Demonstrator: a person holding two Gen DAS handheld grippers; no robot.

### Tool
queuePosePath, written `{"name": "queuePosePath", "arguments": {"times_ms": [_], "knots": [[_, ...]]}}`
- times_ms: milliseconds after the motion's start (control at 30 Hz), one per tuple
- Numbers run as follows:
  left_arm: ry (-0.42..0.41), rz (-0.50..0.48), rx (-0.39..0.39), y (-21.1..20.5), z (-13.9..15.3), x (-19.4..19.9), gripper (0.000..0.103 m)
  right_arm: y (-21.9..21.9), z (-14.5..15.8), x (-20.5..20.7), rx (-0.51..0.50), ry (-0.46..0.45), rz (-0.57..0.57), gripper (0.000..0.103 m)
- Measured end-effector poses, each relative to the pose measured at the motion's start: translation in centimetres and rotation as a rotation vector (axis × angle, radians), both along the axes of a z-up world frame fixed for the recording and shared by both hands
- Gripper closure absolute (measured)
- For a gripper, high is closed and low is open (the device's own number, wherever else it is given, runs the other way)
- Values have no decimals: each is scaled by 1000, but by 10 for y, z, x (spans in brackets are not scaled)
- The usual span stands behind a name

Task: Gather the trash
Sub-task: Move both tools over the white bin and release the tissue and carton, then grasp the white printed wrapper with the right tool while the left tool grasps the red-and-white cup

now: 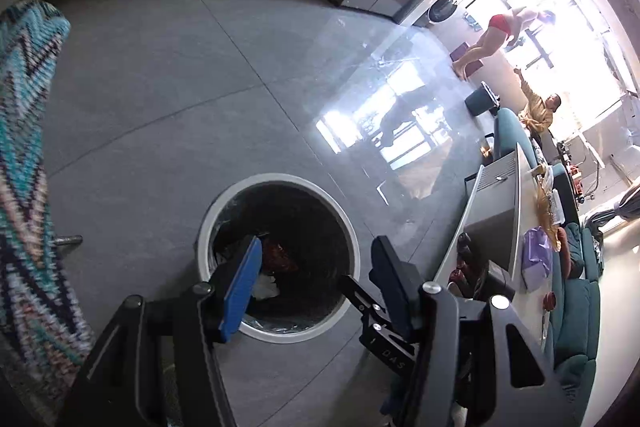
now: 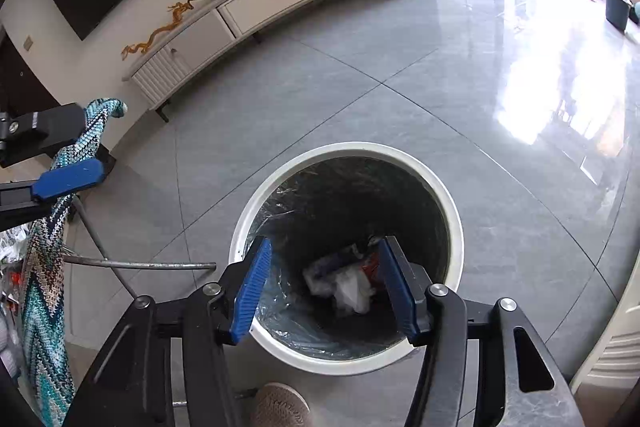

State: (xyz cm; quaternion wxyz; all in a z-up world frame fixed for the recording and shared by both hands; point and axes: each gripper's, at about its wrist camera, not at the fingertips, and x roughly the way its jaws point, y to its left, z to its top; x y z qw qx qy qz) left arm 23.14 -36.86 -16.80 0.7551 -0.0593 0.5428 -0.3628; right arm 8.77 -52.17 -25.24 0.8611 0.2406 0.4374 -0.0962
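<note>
A round white-rimmed trash bin (image 2: pixel 454 211) with a dark liner stands on the grey tile floor. Crumpled white and red trash (image 2: pixel 344 285) lies at its bottom. My right gripper (image 2: pixel 326 287) is open and empty, directly above the bin's mouth. In the left wrist view the same bin (image 1: pixel 276 181) shows below my left gripper (image 1: pixel 316 279), which is open and empty over its near rim, with trash (image 1: pixel 276 263) inside. The left gripper's blue pad (image 2: pixel 68 177) also shows at the left edge of the right wrist view.
A blue zigzag knitted cloth (image 2: pixel 44 275) hangs over a metal-framed chair at the left. A white TV cabinet (image 2: pixel 260 3) runs along the far wall. A table with clutter (image 1: pixel 536 227) and teal seats stands at the right. A slippered foot (image 2: pixel 280 407) is near the bin.
</note>
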Motion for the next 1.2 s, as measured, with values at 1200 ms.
{"name": "queuePosePath", "arguments": {"times_ms": [1200], "knots": [[-698,575,-12,502,240,-197,36,297,316,-82,-183,-547,361,33]]}}
